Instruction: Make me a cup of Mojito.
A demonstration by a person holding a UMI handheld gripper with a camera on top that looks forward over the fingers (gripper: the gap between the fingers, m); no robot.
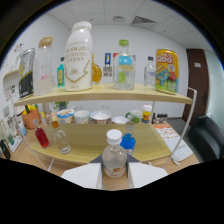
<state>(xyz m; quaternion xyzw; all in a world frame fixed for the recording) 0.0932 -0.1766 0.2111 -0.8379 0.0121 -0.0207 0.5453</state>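
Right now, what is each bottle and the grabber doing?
Gripper: open, small bottle between its fingers.
Small clear white-capped bottle: upright, capped.
Big white bottle: upright on the top shelf.
Yellow carton: upright on the top shelf.
Red-liquid bottle: tilted on the lower shelf.

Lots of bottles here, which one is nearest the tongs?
The small clear bottle with the white cap, standing between the tongs on the lower shelf. All other bottles stand farther back, and the big white bottle is on the upper shelf.
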